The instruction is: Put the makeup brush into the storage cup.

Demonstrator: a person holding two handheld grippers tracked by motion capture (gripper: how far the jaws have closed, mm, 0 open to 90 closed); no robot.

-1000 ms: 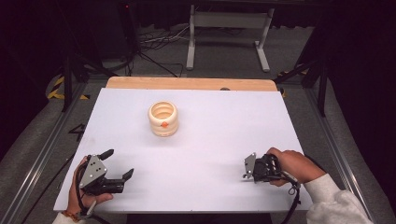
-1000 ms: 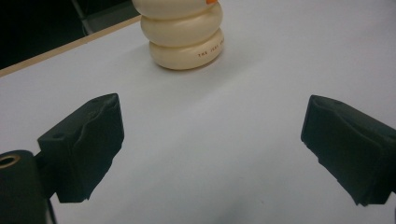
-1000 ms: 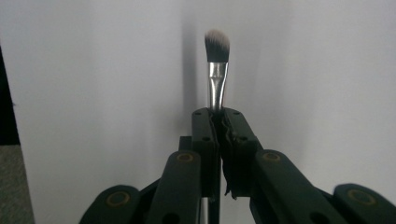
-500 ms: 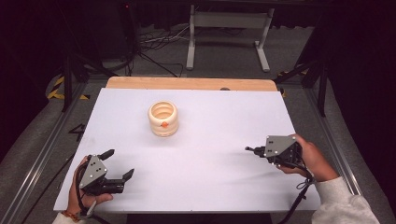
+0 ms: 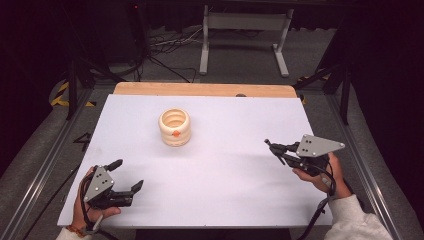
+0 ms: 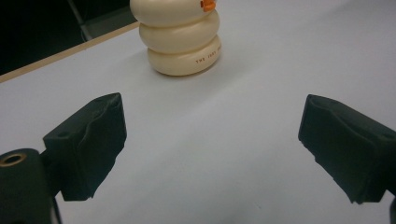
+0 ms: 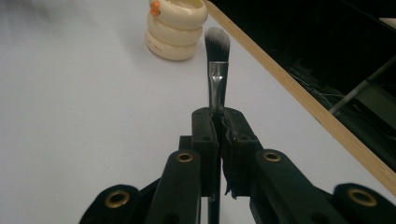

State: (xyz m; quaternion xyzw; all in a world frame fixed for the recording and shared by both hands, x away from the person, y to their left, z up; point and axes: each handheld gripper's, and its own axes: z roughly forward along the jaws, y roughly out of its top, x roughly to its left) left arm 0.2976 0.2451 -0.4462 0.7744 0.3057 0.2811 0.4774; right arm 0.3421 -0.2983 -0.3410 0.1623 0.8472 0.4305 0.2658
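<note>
Currently, a makeup brush (image 7: pixel 217 70) is clamped between the closed jaws of the right gripper (image 5: pixel 274 147), its metal ferrule and pale bristle tip projecting forward past the pads. It is held clear of the white table (image 5: pixel 225 190) at about four o'clock from the cream holder (image 5: pixel 174 127), with the bristle end aimed toward it; this grip low on the handle is judged to leave the brush's length free so that it can be steered into an opening. In the right gripper view the holder (image 7: pixel 176 29) is seen ahead of the bristles, well apart from them.

The left gripper (image 5: pixel 123 176) is held low over the table at about seven o'clock from the holder, its jaws spread wide with nothing between them; in the left gripper view the holder (image 6: pixel 181 41) stands beyond the gap. It is judged to be kept ready, perhaps to steady the holder.

The holder is a stacked-ring cup with a small orange mark on its side, standing upright near the table's far-left part. From the high view its hollow appears empty, though the bottom cannot be fully made out.
</note>
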